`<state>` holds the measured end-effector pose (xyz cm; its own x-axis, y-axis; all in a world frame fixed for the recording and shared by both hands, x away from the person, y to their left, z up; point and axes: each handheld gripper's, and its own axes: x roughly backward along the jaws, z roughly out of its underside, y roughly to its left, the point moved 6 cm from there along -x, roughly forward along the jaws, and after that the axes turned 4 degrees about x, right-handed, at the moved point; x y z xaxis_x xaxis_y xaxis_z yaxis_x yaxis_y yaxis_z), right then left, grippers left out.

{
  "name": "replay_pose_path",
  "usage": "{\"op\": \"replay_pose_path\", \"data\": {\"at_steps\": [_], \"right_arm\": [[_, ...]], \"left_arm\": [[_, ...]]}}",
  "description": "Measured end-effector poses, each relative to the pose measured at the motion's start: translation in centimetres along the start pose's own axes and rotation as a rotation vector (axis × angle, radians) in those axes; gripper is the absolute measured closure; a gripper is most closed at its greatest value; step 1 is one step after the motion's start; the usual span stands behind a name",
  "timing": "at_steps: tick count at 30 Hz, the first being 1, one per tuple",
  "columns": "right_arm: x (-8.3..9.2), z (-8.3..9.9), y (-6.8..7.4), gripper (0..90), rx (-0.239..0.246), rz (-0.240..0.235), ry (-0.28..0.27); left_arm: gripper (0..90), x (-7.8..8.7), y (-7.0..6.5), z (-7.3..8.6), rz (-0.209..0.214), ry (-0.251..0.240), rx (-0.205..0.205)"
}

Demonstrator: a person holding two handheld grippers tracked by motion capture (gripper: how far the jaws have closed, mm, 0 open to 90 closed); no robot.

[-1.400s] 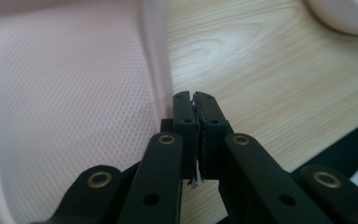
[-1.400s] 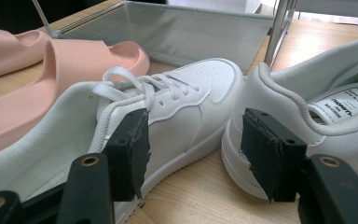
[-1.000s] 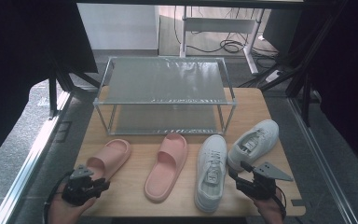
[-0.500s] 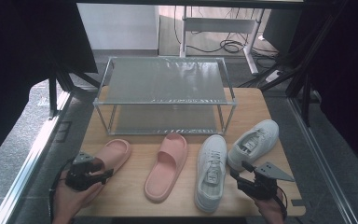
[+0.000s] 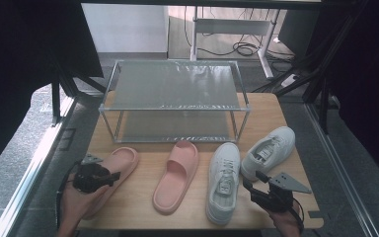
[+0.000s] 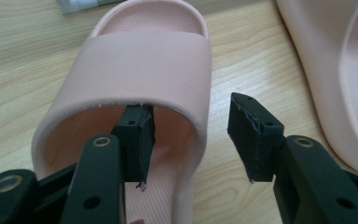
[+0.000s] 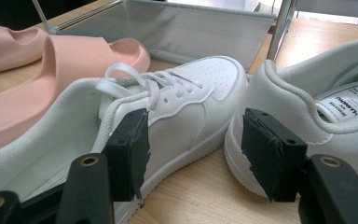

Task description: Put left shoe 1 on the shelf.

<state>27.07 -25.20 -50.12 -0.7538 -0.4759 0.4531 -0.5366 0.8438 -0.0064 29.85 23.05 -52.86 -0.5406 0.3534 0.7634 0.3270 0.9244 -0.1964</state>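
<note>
Two pink slides lie on the wooden table, the left slide [image 5: 121, 162] [image 6: 144, 60] and the middle slide [image 5: 177, 175] [image 6: 345, 70]. Right of them lie two white sneakers, one [image 5: 223, 180] [image 7: 177, 98] straight and the other [image 5: 269, 150] [image 7: 317, 88] angled outward. My left gripper [image 5: 109, 176] [image 6: 191, 126] is open at the left slide's heel: one jaw sits inside under the strap, the other outside its right wall. Behind the sneakers' heels my right gripper [image 5: 250, 188] [image 7: 193, 140] stands open, holding nothing, facing the gap between them.
A two-tier metal and glass rack [image 5: 172, 84] [image 7: 177, 23] stands at the back of the table, both shelves bare. The table's front edge [image 5: 177, 226] runs just behind both hands. Black curtains and frame posts flank the table.
My left gripper has moved forward and right from the table's front left corner onto the left slide's heel. The right gripper has hardly moved.
</note>
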Motion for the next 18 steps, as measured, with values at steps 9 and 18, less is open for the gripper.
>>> {"op": "replay_pose_path", "data": {"at_steps": [9,18], "right_arm": [[0.0,0.2,-0.1,41.0,-0.003,0.006,0.005],[0.0,0.1,0.0,41.0,-0.001,0.003,0.004]], "left_arm": [[68.5,-1.8,-0.2,0.1,0.034,0.027,-0.013],[82.1,-2.0,-2.0,-3.9,0.027,-0.055,-0.062]]}}
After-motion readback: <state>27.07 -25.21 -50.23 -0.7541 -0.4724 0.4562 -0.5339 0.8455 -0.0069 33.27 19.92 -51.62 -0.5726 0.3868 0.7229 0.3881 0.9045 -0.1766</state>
